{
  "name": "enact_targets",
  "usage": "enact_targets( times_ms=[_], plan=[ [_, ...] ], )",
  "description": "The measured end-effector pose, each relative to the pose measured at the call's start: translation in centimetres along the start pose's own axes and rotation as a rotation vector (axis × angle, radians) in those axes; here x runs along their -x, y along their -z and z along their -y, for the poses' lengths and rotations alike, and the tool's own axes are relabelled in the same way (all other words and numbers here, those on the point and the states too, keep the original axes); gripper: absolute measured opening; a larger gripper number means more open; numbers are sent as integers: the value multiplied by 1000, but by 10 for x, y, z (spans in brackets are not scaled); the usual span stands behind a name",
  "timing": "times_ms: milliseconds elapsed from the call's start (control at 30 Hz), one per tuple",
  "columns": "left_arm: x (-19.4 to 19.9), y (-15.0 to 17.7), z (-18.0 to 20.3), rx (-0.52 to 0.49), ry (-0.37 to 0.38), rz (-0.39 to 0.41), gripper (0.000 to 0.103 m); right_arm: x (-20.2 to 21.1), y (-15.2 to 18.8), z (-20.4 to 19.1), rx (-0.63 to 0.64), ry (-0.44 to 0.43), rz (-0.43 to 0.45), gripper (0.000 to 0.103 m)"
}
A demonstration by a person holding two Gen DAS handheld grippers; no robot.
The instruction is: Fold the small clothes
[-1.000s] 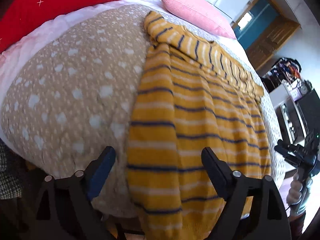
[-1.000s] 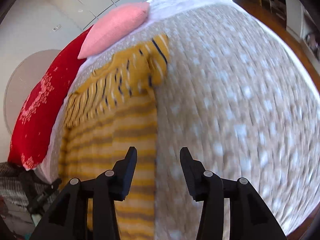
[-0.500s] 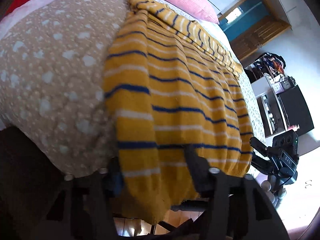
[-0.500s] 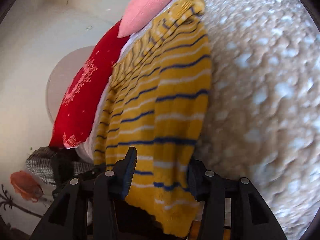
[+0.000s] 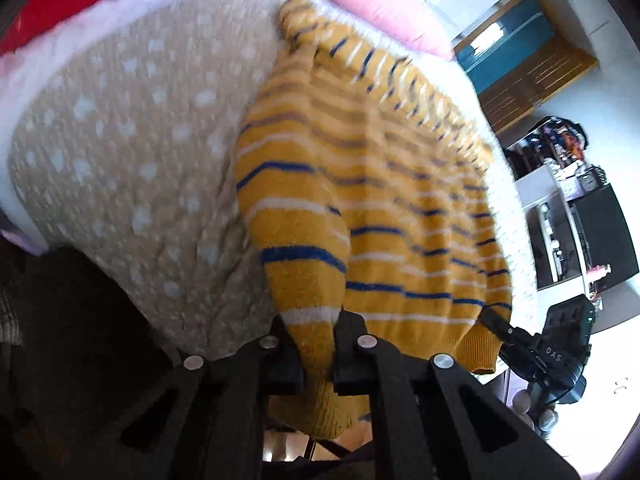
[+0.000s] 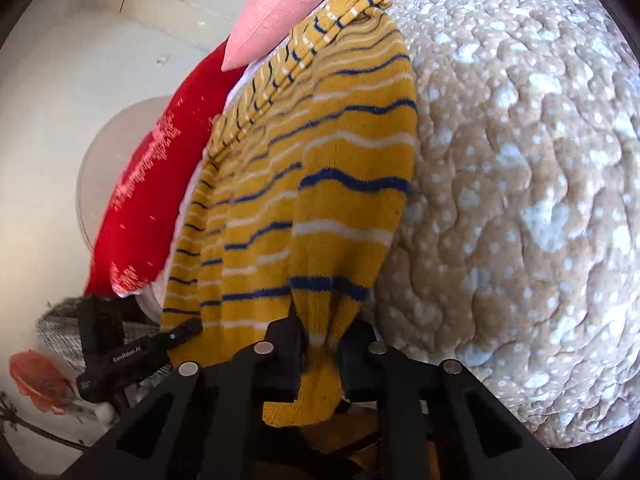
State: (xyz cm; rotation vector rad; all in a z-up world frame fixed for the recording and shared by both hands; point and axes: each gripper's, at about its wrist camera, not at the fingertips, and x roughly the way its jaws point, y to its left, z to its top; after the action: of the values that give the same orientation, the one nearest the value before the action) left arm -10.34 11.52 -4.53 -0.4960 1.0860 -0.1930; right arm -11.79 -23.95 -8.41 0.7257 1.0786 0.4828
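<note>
The striped knit sweater [image 5: 372,216] appeared soft, light and limp; the left gripper [image 5: 318,354] and right gripper [image 6: 322,350] jaws were closing, pinching its lower hem corners at bottom centre of each view.

A bed with a tan spotted quilt [image 6: 520,160] (pink [image 5: 384,12] and red [image 6: 160,184] pillows behind) fills a bright white-walled room.

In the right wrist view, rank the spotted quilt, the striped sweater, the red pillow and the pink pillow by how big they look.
Largest to smallest as they look:
1. spotted quilt
2. striped sweater
3. red pillow
4. pink pillow
The pillows lie farther from the camera, so their true sizes stay unsure.
</note>
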Motion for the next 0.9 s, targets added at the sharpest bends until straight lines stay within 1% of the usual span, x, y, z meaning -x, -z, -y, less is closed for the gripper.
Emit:
enact_targets(
  times_ms=[100,167,267,333,367,400,467,500,567,633,733,767,833,900],
  plan=[
    [27,0,9,-43,9,57,8,23,0,-17,56,-36,9,13],
    [42,6,10,-52,25,73,8,38,5,-27,95,-42,7,12],
    [54,24,9,-60,35,59,8,60,25,-37,146,-47,-21,12],
    [57,41,3,-72,-3,46,8,67,41,-39,173,-37,-51,12],
    [48,46,10,-72,-18,39,8,67,49,-40,185,-31,-72,12],
    [46,51,5,-66,-27,25,8,65,57,-39,192,-23,-93,12],
    [43,50,-5,-27,-14,5,8,58,65,-34,191,8,-121,12],
    [43,44,-8,-11,-5,2,8,57,65,-32,186,12,-122,12],
    [47,28,-9,-6,4,26,8,56,55,-33,181,-3,-110,12],
    [53,10,-2,-25,0,69,8,56,33,-44,205,-27,-79,12],
    [56,-35,12,-34,17,121,8,53,-6,-67,233,-60,-19,13],
    [55,-53,18,-42,14,140,8,51,-23,-73,240,-66,5,13],
    [50,-85,32,-79,-1,173,8,44,-62,-87,257,-53,60,13],
    [37,-121,47,-113,-49,199,8,33,-101,-97,259,-30,102,13]
  ],
)
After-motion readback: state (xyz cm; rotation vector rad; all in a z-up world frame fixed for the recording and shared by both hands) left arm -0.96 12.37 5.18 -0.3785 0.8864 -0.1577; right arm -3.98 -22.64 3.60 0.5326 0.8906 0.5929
